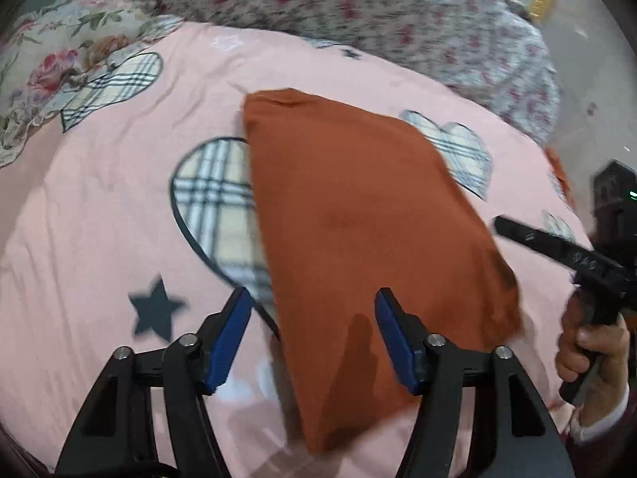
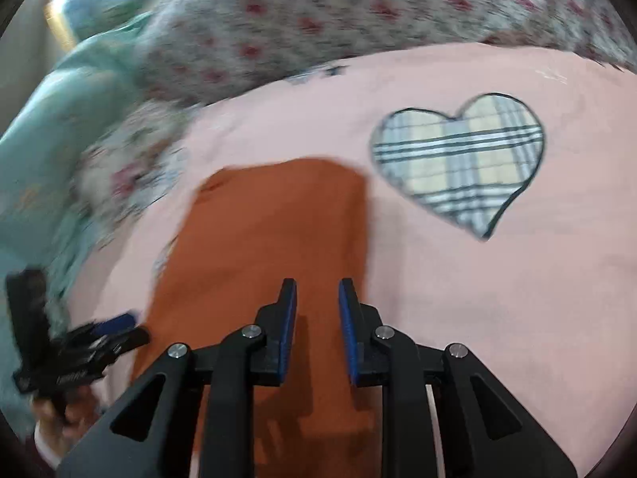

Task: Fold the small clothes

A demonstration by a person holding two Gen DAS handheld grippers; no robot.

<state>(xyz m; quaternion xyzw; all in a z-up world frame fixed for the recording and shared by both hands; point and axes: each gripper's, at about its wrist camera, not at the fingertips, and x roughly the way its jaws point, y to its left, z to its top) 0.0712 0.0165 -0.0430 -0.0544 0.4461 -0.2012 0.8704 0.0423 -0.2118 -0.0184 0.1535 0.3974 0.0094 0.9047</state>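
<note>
A rust-orange garment (image 1: pixel 358 219) lies folded into a long flat strip on the pink bedsheet (image 1: pixel 99 207). My left gripper (image 1: pixel 312 294) hovers over its near end, blue pads wide apart and open, with nothing pinched. In the right wrist view the same garment (image 2: pixel 278 231) runs away from me. My right gripper (image 2: pixel 317 283) is above its near end, jaws a narrow gap apart, with no cloth between the pads. A hand (image 1: pixel 589 350) holds the right gripper at the right edge of the left wrist view.
The sheet carries plaid hearts (image 2: pixel 458 163) and a dark star (image 1: pixel 155 308). A floral quilt (image 1: pixel 358 8) is bunched along the far side, with a flowered pillow (image 1: pixel 47 75) at far left. Teal fabric (image 2: pixel 47 139) lies beyond the garment's left side.
</note>
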